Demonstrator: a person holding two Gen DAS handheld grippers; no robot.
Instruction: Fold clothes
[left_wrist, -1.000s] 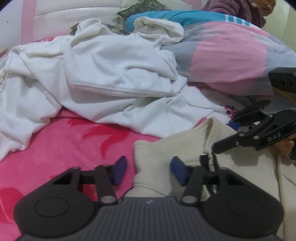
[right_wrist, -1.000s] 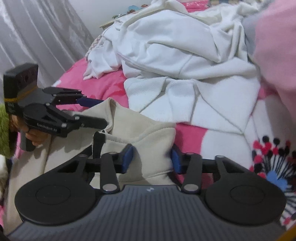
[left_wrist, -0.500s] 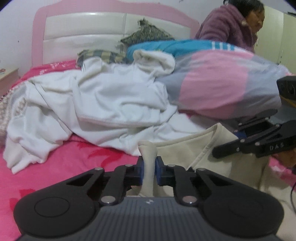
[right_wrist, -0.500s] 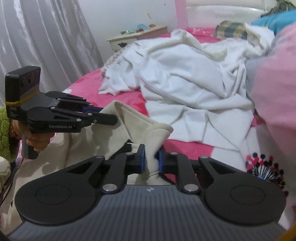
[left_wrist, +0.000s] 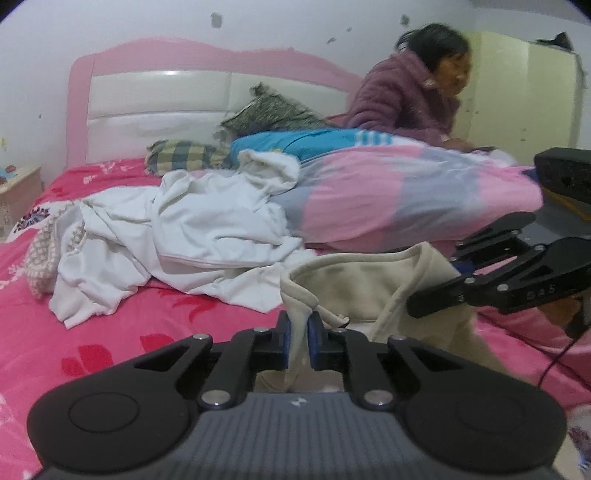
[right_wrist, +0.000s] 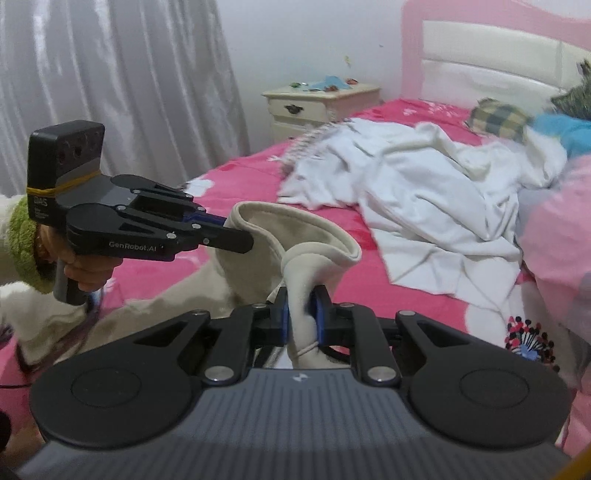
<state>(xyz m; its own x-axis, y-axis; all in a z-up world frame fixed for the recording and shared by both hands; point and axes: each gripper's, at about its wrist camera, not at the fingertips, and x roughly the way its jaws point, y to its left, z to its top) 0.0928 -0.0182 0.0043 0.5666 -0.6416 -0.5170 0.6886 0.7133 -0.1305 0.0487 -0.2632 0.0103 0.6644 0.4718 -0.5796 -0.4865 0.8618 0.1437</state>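
Fleecy beige garment (left_wrist: 354, 284) bunches soft between both clamped tools, left tool (left_wrist: 298, 338) and right tool (right_wrist: 301, 319)

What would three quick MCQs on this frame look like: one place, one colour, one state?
1. Where does the white clothes pile lie?
A. on the nightstand
B. on the pink bedspread
C. on the floor

2. What colour is the held garment?
A. beige
B. blue
C. black

3. How do the jaws of the left gripper and right gripper stand?
A. both open, nothing held
B. only the left shut
C. both shut on the garment

Key: 1 B, the pile rests on the bedspread; 2 A, the cloth looks beige in both views; 3 C, each pair of pads pinches the garment's edge.
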